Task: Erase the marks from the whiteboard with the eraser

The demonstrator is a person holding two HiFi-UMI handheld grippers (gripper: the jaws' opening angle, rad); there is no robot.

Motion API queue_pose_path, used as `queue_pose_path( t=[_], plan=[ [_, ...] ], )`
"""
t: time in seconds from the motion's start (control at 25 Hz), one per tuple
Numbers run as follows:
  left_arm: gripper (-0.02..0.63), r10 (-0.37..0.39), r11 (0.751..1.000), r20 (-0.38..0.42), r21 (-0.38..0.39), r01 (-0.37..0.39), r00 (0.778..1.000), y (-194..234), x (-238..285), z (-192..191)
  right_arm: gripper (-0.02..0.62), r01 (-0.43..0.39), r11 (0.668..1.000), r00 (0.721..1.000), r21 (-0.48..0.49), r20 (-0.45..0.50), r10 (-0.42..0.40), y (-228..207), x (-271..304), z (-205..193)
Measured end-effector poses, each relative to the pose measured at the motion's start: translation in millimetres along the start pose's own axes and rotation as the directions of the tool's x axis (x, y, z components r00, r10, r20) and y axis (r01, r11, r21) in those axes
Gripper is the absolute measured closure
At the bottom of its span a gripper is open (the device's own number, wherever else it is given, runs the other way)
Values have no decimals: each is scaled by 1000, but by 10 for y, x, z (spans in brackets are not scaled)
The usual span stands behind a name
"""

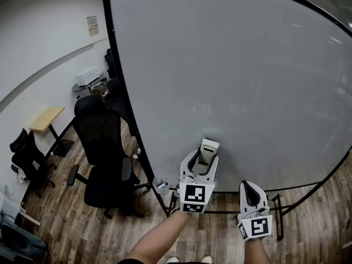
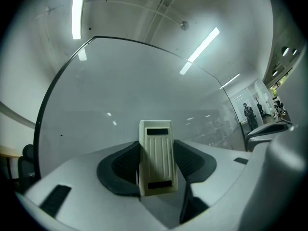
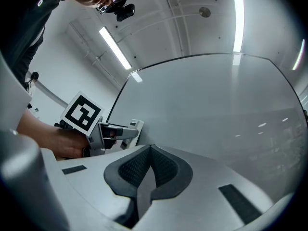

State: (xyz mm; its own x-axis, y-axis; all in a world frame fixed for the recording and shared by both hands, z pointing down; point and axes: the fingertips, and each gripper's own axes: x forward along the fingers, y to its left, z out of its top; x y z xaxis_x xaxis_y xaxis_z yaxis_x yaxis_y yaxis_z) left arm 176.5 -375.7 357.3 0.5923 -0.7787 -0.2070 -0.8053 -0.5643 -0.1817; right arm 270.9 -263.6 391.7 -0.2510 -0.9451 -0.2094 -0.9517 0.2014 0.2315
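One large whiteboard (image 1: 236, 65) in a black frame fills the head view from twelve o'clock to four o'clock. Its surface looks almost clean. Only some faint grey marks (image 1: 199, 108) stay near its middle, too pale to read. On the white wall at eleven o'clock hangs a small paper notice (image 1: 92, 25), and its print is too small to read.

At nine o'clock of the board's lower corner stands a black office chair (image 1: 102, 147) on the wooden floor (image 1: 66, 224). More to nine o'clock there are a small wooden table (image 1: 47, 119) and a second dark chair (image 1: 25, 150).

At six o'clock the left gripper (image 1: 204, 159) is raised to the low part of the board. Its jaws are clamped on the cream eraser (image 1: 209, 148), one jaw on each long side. The eraser points at twelve o'clock, toward the board, and I cannot tell if it touches the surface. The right gripper (image 1: 252, 192) is at five o'clock of the left one, lower and a little apart. Its two jaws are pressed together with nothing between them. Each gripper carries a cube with black and white square markers.

Long ceiling lamps (image 2: 76, 11) shine above the board in both gripper views.
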Motion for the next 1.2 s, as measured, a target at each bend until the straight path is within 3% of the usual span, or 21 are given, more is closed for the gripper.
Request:
queue_pose_path(
  t=[0.44, 0.64, 0.88, 1.2],
  plan=[
    [367, 39, 999, 47, -7, -39, 998, 216, -583, 201, 575, -81, 996, 996, 32, 37, 80, 355, 102, 207],
    [367, 71, 997, 25, -28, -71, 997, 422, -925, 176, 575, -139, 990, 988, 24, 68, 137, 629, 164, 456],
    [367, 145, 987, -4, -75, -145, 989, 598, -1247, 115, 575, -188, 981, 981, 46, 53, 185, 772, 218, 473],
    [367, 221, 973, -20, -67, -222, 975, 969, -1460, -10, 575, -235, 971, 971, 53, 60, 232, 1057, 430, 454]
  ],
)
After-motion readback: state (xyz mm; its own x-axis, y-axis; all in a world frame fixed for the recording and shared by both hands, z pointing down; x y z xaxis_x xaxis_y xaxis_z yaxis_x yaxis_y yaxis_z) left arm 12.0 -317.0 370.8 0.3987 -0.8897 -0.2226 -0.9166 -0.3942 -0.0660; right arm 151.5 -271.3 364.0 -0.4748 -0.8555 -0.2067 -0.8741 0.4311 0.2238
